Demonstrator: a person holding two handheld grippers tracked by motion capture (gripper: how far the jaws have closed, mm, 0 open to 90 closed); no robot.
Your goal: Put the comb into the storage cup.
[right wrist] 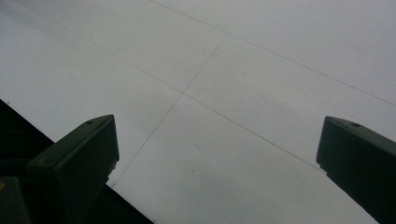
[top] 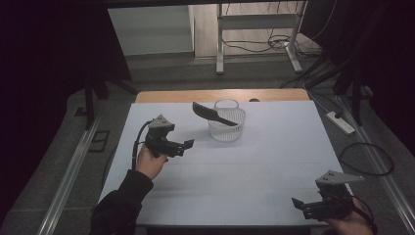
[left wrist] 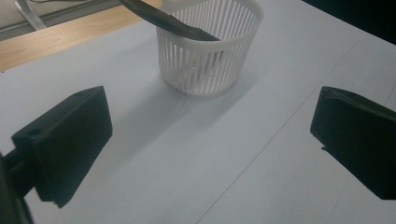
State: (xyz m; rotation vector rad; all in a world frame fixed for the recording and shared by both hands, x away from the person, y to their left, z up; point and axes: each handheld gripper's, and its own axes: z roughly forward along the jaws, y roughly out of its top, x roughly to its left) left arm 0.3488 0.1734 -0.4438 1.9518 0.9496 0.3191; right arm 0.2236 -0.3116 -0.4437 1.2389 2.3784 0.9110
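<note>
Jaws spread wide and empty: that is how the left gripper (top: 187, 145) stands, held just off the table (top: 254, 161) on the near-left side of the basket (top: 226, 121) and aimed toward it. Its own view shows the two black pads far apart with nothing but bare white surface between them, the basket straight ahead and a little beyond. Inside that white slatted basket rests a dark comb (top: 211, 113); one end sits down in the basket, while the other sticks out over the rim and leans up toward the far-left side. Nothing grips the comb, and neither gripper touches the basket.

Well apart from the basket, at the near-right corner of the table, the right gripper (top: 296, 203) is also fully open with nothing in it, its view looking down on plain tabletop (right wrist: 243, 60).

Judging by how things lie, the comb already sits in the basket and both tools are free of it, so the placing looks done; little seems left beyond drawing the left hand (top: 150, 163) clear.
</note>
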